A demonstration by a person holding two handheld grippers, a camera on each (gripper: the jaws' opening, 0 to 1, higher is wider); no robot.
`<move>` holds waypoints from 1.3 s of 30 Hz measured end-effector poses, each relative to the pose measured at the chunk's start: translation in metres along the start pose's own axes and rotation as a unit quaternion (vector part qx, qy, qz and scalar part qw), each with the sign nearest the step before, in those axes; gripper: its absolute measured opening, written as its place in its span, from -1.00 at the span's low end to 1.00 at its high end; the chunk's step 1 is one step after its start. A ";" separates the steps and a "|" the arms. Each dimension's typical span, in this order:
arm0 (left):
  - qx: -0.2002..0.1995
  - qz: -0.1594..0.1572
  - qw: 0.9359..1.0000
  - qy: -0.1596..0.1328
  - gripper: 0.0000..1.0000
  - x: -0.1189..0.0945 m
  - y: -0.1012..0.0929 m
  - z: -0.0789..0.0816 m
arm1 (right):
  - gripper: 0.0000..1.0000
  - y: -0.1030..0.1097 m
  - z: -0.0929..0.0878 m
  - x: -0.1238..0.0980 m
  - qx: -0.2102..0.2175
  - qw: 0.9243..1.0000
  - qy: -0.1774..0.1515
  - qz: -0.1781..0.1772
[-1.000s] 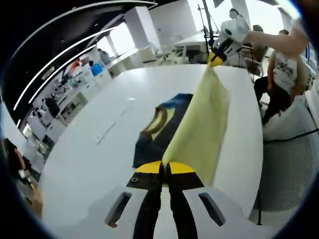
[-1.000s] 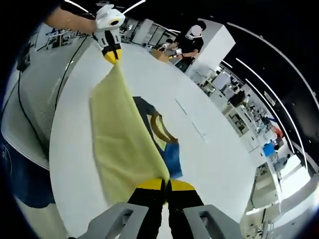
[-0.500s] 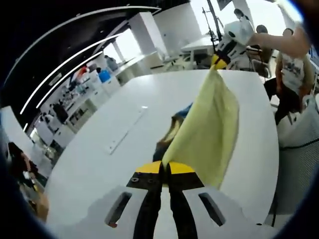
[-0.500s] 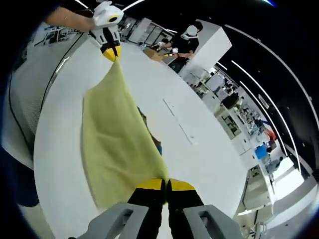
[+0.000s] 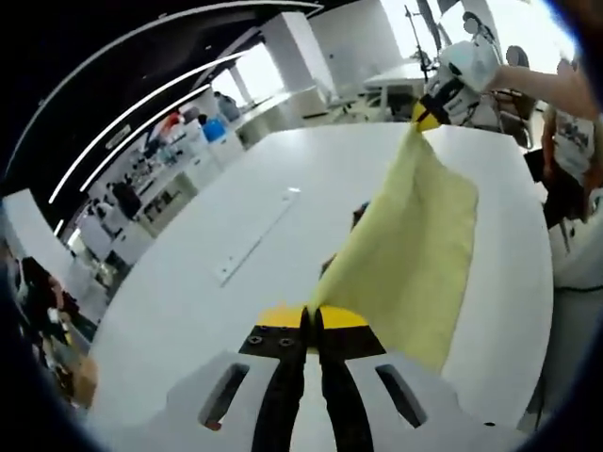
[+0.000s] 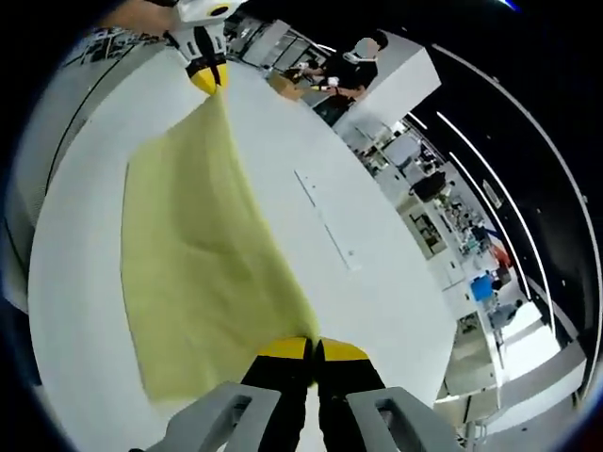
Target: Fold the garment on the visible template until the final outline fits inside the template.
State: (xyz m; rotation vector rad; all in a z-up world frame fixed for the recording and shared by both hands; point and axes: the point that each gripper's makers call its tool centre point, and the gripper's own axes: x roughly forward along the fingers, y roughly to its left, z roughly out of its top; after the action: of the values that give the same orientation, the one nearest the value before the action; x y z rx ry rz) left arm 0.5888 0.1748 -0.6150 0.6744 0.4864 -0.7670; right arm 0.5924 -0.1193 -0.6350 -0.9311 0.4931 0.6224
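Left tool is closed on one corner of the yellow garment. Right tool grips the far corner, top right. Cloth hangs stretched btw. them over the white counter. A small dark patch shows beside cloth edge.

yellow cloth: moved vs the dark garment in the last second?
Yes. The yellow cloth, stretched between the left gripper and right gripper, has swept across the dark garment, which was largely exposed earlier and now barely peeks out.
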 end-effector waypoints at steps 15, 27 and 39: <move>-0.025 -0.016 0.999 0.035 -0.99 0.063 0.007 -0.041 | -1.00 0.007 -0.027 0.061 -0.052 0.997 0.048 0.010; -0.012 -0.032 0.997 0.063 -0.99 0.098 0.010 -0.059 | -1.00 0.019 -0.048 0.093 0.022 0.996 0.059 0.063; -0.012 -0.045 0.994 0.099 -0.96 0.116 0.007 -0.087 | -1.00 0.017 -0.064 0.109 0.070 0.993 0.054 0.083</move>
State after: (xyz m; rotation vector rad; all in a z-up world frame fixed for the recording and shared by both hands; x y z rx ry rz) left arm 0.6533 0.1854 -0.7444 0.7122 0.7099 -0.7816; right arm 0.6520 -0.1360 -0.7468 -0.7981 0.7088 0.6809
